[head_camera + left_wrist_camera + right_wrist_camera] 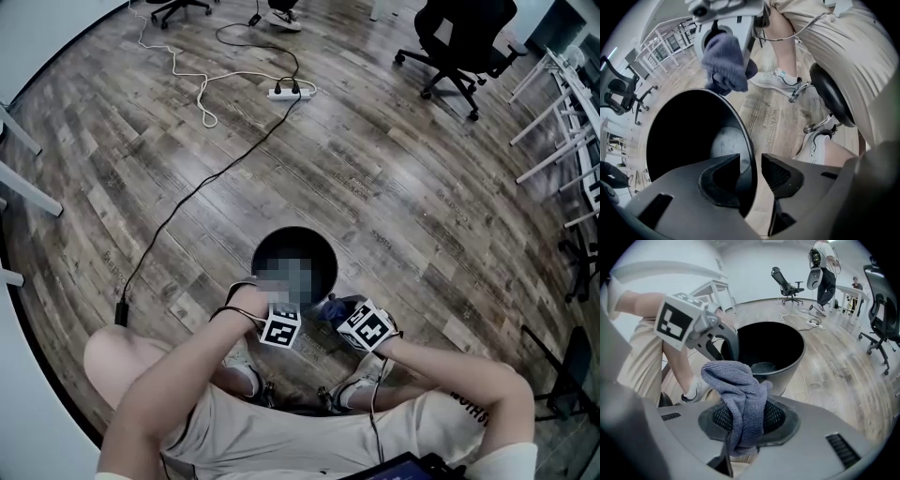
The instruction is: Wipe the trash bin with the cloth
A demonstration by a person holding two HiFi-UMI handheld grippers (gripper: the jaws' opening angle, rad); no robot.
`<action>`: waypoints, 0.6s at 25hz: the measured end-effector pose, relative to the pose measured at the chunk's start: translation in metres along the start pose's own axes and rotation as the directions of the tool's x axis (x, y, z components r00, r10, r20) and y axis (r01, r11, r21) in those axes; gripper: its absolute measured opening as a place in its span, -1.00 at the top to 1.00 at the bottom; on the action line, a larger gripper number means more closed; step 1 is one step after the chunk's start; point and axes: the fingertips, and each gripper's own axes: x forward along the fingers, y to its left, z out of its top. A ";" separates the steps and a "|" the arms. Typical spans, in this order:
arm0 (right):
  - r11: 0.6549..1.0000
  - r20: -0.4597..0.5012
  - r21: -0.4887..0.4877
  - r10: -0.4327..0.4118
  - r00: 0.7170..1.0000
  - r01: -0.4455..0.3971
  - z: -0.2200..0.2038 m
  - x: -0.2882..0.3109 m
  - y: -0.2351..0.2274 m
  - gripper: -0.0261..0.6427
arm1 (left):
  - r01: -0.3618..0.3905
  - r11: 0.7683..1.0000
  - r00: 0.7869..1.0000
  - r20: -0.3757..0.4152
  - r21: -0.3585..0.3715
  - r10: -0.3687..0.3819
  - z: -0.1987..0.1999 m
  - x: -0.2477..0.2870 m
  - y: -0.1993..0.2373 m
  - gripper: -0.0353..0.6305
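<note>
Head view: bin (pixel 323 272) interior obscured; left claw (pixel 751 161) apart astride rim (pixel 743 131); right claw (pixel 745 417) clamped on cloth (pixel 740 390).

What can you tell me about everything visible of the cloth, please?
The cloth is blue-grey, knitted-looking terry fabric, soft and crumpled. The right tongs are shut on its lower part, so it stands bunched upward between them with its top folded over. It is held off the floor, close beside the black trash bin; whether it touches the rim is unclear.
</note>
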 end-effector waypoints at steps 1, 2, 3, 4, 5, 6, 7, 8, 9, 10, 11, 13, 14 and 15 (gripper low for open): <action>1.000 0.009 0.007 0.012 1.000 -0.012 0.005 -0.004 0.006 0.62 | -0.012 1.000 1.000 -0.012 0.013 0.012 -0.001 0.001 0.001 0.44; 1.000 0.018 0.013 0.018 1.000 -0.019 0.010 -0.006 0.010 0.62 | -0.022 0.999 1.000 -0.019 0.025 0.022 -0.002 0.002 0.001 0.53; 1.000 0.025 0.017 0.017 1.000 -0.018 0.014 -0.006 0.012 0.62 | -0.026 0.999 0.999 -0.022 0.037 0.027 -0.003 0.002 0.000 0.61; 1.000 0.028 0.022 0.012 1.000 -0.012 0.018 -0.004 0.012 0.62 | -0.027 0.999 0.999 -0.025 0.048 0.028 -0.003 0.003 -0.001 0.63; 1.000 0.026 0.029 0.004 1.000 -0.005 0.020 -0.001 0.010 0.62 | -0.027 0.998 0.999 -0.030 0.059 0.028 -0.002 0.003 -0.002 0.66; 0.999 0.020 0.037 -0.002 1.000 0.001 0.020 0.004 0.008 0.62 | -0.027 0.997 0.999 -0.035 0.071 0.030 -0.002 0.003 -0.003 0.68; 0.999 0.008 0.047 -0.003 1.000 0.003 0.019 0.010 0.006 0.62 | -0.029 0.996 0.999 -0.039 0.082 0.032 -0.001 0.004 -0.004 0.71; 0.998 -0.004 0.057 0.000 1.000 0.000 0.016 0.016 0.004 0.62 | -0.032 0.995 0.999 -0.041 0.092 0.036 0.001 0.004 -0.005 0.73; 0.998 -0.014 0.066 0.007 1.000 -0.006 0.012 0.023 0.002 0.62 | -0.034 0.995 0.998 -0.039 0.098 0.038 0.003 0.005 -0.006 0.76; 0.997 -0.020 0.072 0.014 1.000 -0.013 0.009 0.030 0.000 0.62 | -0.037 0.994 0.999 -0.035 0.099 0.040 0.004 0.005 -0.006 0.78; 0.997 -0.025 0.077 0.019 0.999 -0.017 0.005 0.037 -0.002 0.62 | -0.037 0.995 0.999 -0.031 0.096 0.040 0.006 0.005 -0.006 0.78; 0.997 -0.035 0.079 0.016 0.999 -0.013 -0.003 0.051 -0.010 0.62 | -0.033 0.995 0.999 -0.027 0.090 0.035 0.007 0.005 -0.005 0.78; 0.997 -0.042 0.076 0.007 0.999 -0.004 -0.007 0.059 -0.014 0.62 | -0.030 0.996 0.999 -0.025 0.088 0.032 0.007 0.005 -0.005 0.78; 0.997 -0.049 0.071 -0.003 0.999 0.006 -0.012 0.068 -0.019 0.62 | -0.026 0.996 0.999 -0.023 0.086 0.028 0.006 0.005 -0.004 0.78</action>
